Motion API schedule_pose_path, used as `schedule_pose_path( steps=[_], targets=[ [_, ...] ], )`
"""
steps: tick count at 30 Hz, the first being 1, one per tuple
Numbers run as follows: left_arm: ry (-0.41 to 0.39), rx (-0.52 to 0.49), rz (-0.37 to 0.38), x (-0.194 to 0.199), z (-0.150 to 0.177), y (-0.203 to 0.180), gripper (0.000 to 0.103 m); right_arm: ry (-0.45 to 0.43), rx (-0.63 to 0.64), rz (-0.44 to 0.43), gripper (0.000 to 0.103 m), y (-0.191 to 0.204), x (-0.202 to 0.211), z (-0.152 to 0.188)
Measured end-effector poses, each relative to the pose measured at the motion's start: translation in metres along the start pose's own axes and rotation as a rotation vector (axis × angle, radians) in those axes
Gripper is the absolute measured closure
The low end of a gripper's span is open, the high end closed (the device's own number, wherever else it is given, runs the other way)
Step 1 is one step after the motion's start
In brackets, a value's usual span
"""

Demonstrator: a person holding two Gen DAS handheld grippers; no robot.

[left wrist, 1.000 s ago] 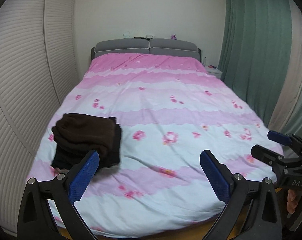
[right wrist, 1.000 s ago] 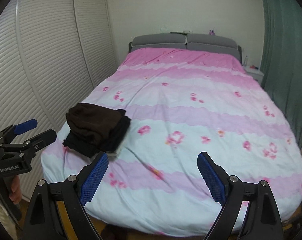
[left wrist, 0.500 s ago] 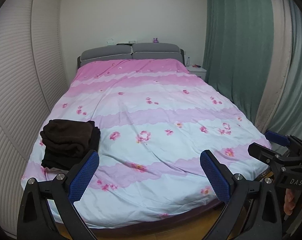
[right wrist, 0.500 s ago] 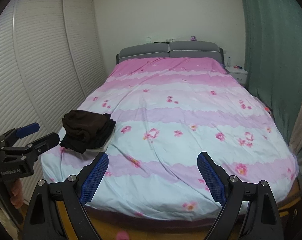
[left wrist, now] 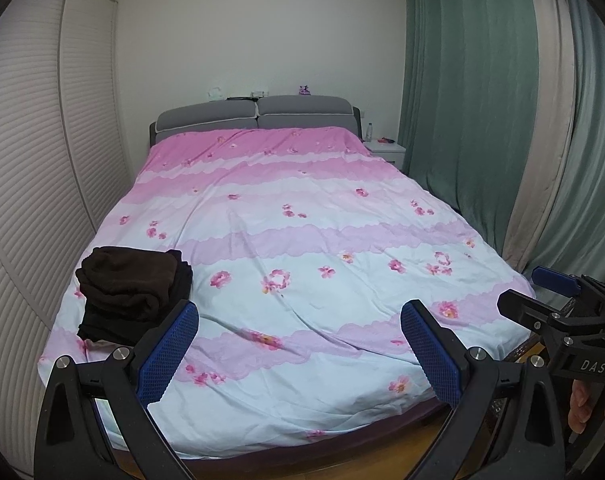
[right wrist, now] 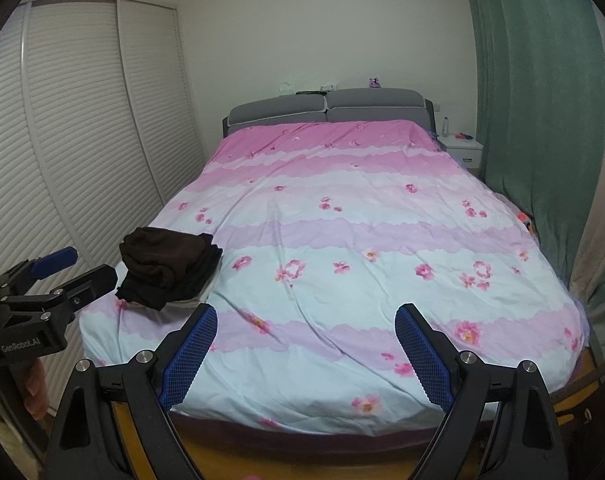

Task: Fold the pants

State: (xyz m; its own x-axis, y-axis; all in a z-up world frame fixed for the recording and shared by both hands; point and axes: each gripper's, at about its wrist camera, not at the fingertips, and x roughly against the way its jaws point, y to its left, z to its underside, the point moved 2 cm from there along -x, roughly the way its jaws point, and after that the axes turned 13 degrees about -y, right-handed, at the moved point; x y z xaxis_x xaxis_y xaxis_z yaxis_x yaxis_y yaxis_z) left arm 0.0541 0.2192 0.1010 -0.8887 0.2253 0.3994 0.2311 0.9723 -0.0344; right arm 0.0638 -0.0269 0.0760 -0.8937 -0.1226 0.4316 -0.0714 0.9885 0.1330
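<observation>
Left wrist view is showing the folded pants [left wrist: 132, 286] lying just beyond the left claw [left wrist: 300, 350], up against its left finger [left wrist: 167, 356], on the bed [left wrist: 302, 240]. Both claws are standing wide open, gripping nothing. The right claw [right wrist: 306, 354] is hanging over the bed's foot, with the pants ahead and to its left, the curtain [right wrist: 542, 80] to its right.

Bed [left wrist: 302, 300] mostly bare, folded pants [left wrist: 130, 284] at near-left corner, curtain [left wrist: 482, 120] close right
</observation>
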Motion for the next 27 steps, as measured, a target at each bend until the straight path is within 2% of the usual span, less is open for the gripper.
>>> schedule_pose_path(
  steps=[9, 16, 27],
  targets=[
    [0.008, 0.008, 0.02, 0.0011, -0.0013, -0.0037, 0.0, -0.008, -0.001, 0.011, 0.012, -0.003, 0.0069, -0.0019],
    [-0.005, -0.019, -0.007, 0.005, -0.0012, -0.0085, 0.0, -0.01, -0.002, 0.017, 0.012, -0.0041, 0.0089, -0.0024],
    [0.012, 0.011, -0.023, 0.0022, 0.0004, -0.0034, 0.0, -0.006, 0.0, 0.021, 0.012, -0.0041, 0.0081, -0.0027]
  ],
)
